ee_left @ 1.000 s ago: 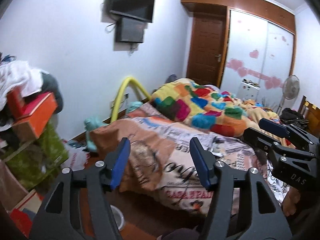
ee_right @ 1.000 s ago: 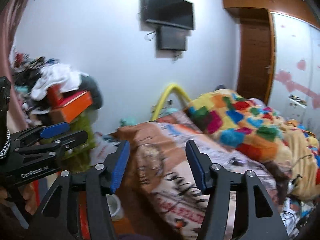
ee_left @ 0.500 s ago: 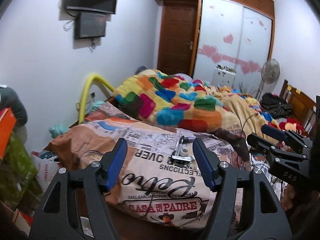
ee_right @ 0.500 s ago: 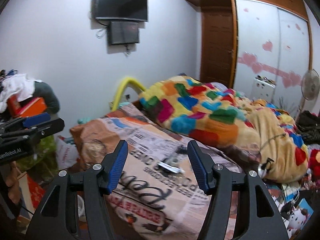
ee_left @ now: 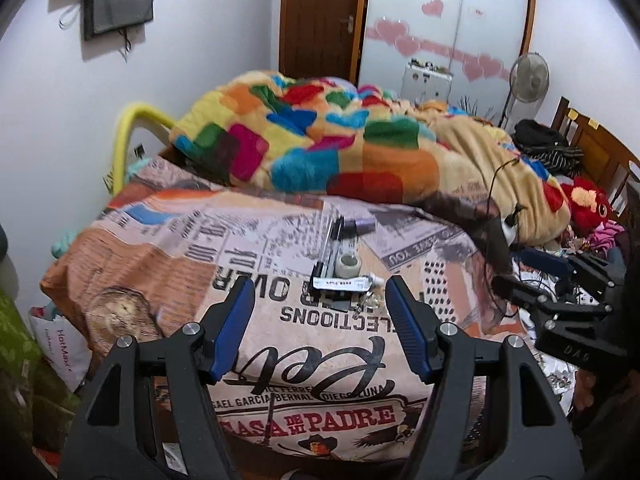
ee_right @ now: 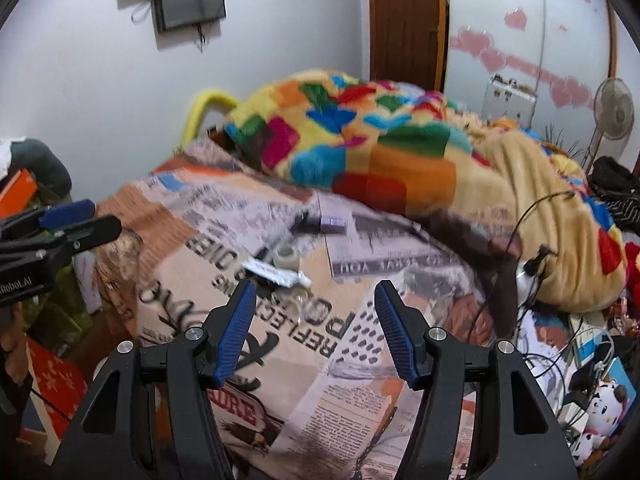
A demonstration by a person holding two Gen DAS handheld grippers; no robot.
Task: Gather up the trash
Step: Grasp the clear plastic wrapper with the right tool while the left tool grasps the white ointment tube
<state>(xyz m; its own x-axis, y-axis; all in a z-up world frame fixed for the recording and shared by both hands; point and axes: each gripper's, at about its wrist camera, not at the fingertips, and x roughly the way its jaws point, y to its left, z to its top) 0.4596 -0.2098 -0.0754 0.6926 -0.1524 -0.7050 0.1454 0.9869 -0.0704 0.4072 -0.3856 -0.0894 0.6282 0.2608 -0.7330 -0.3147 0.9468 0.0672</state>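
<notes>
A small heap of items lies on the newspaper-print bedspread [ee_left: 192, 264]: a white tube [ee_left: 346, 283], a roll of tape [ee_left: 348, 265], a black pen [ee_left: 334, 236], a lilac box [ee_left: 360, 225] and a crumpled clear wrapper [ee_left: 370, 300]. The tube [ee_right: 276, 273], tape roll [ee_right: 286, 257] and lilac box [ee_right: 333, 224] also show in the right wrist view. My left gripper [ee_left: 320, 316] is open and empty, just short of the heap. My right gripper [ee_right: 314, 322] is open and empty, just short of the same heap.
A multicoloured blanket [ee_left: 320, 144] is heaped behind the items. Cables and toys [ee_right: 592, 364] crowd the right side of the bed. A white bag [ee_left: 60, 340] and clutter stand on the floor at left. A fan [ee_left: 528, 80] and wardrobe stand at the back.
Both grippers have swung right and moved closer to the bed, so the heap of small items now lies just beyond the fingertips. Both stay open.
</notes>
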